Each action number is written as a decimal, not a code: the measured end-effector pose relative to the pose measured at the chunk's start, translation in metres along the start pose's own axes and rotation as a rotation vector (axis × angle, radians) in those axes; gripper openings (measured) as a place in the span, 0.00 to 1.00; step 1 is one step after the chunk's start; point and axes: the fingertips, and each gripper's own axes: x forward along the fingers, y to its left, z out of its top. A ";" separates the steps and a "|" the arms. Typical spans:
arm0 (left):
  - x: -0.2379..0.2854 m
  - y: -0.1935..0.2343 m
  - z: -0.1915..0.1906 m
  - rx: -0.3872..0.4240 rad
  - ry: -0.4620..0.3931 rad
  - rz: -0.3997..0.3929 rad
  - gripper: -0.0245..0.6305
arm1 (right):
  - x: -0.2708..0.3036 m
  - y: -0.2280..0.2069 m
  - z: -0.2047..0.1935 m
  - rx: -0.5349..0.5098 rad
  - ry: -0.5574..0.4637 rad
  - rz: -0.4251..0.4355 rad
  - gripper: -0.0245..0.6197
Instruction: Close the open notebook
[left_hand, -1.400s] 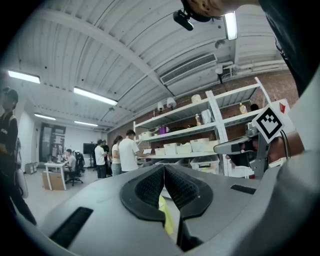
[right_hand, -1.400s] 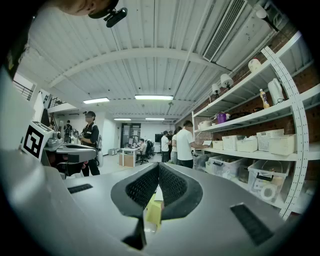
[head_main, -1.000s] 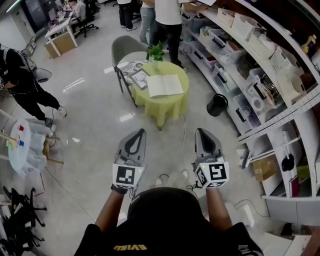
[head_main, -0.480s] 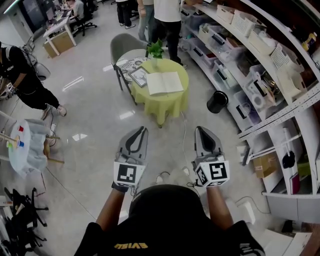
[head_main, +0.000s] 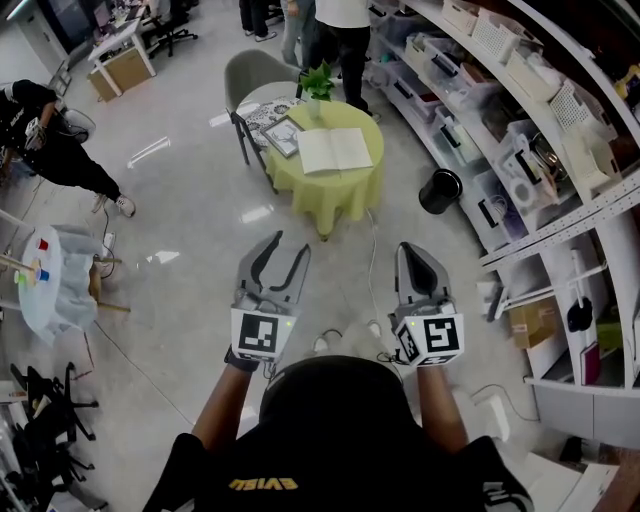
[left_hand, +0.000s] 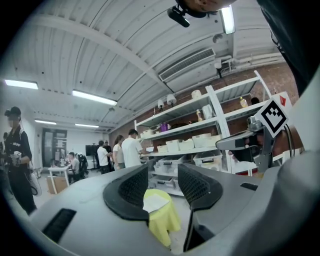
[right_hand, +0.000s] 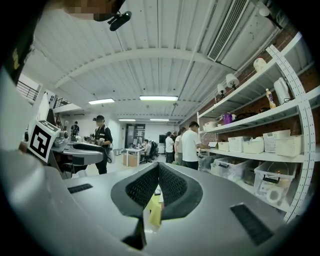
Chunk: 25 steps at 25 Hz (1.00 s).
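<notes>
Across the room from the person, on a small round bench (head_main: 330, 195) draped in a yellow-green cloth, the notebook (head_main: 335, 150) lies open and flat with its white pages up. A framed picture (head_main: 284, 135) sits just beside it on the left, a potted plant (head_main: 317, 82) stands at the far edge, and a grey chair (head_main: 250, 75) is behind. A stretch of bare floor separates the person from it, so the step in hand looks like the approach, and nothing on the bench has been touched. Both tools are held level at waist height and aimed toward the bench. The left tongs (head_main: 287, 247) have just been opening and now stand spread, with nothing between them. In the left gripper view only the distant bench and notebook show through the gap. The right tongs (head_main: 413, 250) are pressed together and empty, and the right gripper view shows their ribbed pads meeting in a narrow seam. Shelving with white bins (head_main: 520, 150) runs along the right, a black bin (head_main: 441, 190) stands near the bench, and other people stand beyond. The next move probably calls for walking up to the bench. One tip would then slip under the outer edge of one half of the notebook, lift it, and fold it over the spine onto the other half. The second tool could steady the book so it does not slide on the cloth.
</notes>
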 end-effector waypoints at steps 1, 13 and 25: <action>0.000 -0.001 0.001 0.002 -0.003 -0.006 0.33 | 0.000 0.000 0.001 -0.002 -0.004 0.004 0.04; 0.006 -0.024 0.000 0.093 0.022 -0.049 0.58 | -0.001 -0.014 -0.009 0.010 0.032 0.011 0.04; 0.053 -0.012 0.002 0.026 0.064 0.024 0.58 | 0.033 -0.057 -0.029 0.030 0.116 0.068 0.04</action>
